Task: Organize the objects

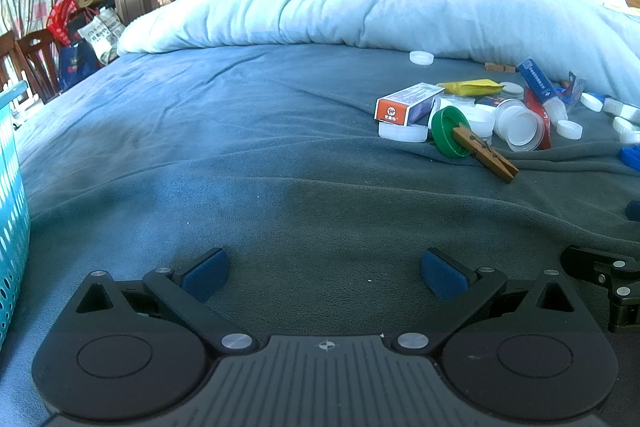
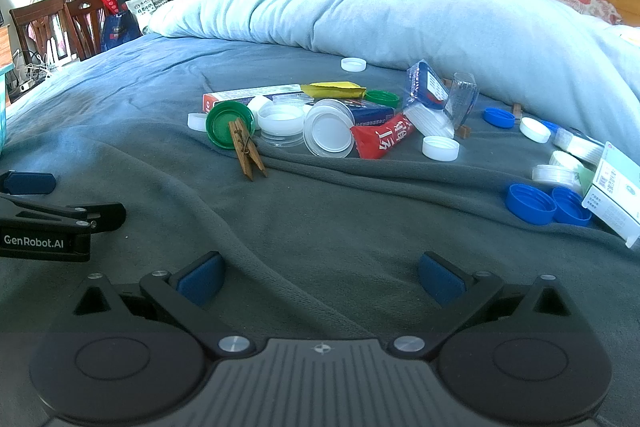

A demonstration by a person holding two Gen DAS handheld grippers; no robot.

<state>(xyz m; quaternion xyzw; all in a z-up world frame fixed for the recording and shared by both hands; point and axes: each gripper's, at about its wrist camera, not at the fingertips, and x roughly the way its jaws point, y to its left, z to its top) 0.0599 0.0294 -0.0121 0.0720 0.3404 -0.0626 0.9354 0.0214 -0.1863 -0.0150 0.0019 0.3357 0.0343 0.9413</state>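
A pile of small objects lies on the grey-blue blanket (image 2: pixel 320 227): a green lid (image 2: pixel 229 123) with a wooden clothespin (image 2: pixel 247 149) on it, white lids (image 2: pixel 440 148), clear plastic tubs (image 2: pixel 328 133), a red packet (image 2: pixel 382 137), a yellow packet (image 2: pixel 334 89), an orange-and-white box (image 1: pixel 406 103), blue lids (image 2: pixel 530 203). The green lid (image 1: pixel 450 131) and clothespin (image 1: pixel 486 157) also show in the left wrist view. My left gripper (image 1: pixel 324 275) is open and empty, well short of the pile. My right gripper (image 2: pixel 320 277) is open and empty, short of the pile.
A turquoise perforated basket (image 1: pixel 12 211) stands at the left edge of the bed. A pale blue duvet (image 2: pixel 380 11) is bunched behind the pile. A white-and-green box (image 2: pixel 614 191) lies at the right. Chairs (image 2: pixel 60 23) and bags stand beyond the bed.
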